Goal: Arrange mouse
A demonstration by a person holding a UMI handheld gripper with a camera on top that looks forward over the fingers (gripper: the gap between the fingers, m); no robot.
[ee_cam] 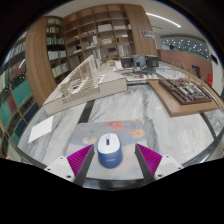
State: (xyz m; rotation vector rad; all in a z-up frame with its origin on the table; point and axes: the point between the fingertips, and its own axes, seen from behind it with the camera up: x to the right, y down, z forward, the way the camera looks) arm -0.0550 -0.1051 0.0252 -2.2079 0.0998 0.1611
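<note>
A blue and white computer mouse (109, 149) lies on a grey mouse mat (115, 135) on a marble-patterned table. My gripper (112, 160) is open, with its pink-padded fingers (80, 160) standing either side of the mouse. There is a gap between each pad and the mouse's sides. The mouse rests on the mat by itself, its front pointing away from me.
A white sheet of paper (41, 128) lies on the table to the left. A white architectural model (85, 85) stands beyond, and a wooden tray-like model (185, 95) is at the right. Wooden bookshelves (95, 30) line the back wall.
</note>
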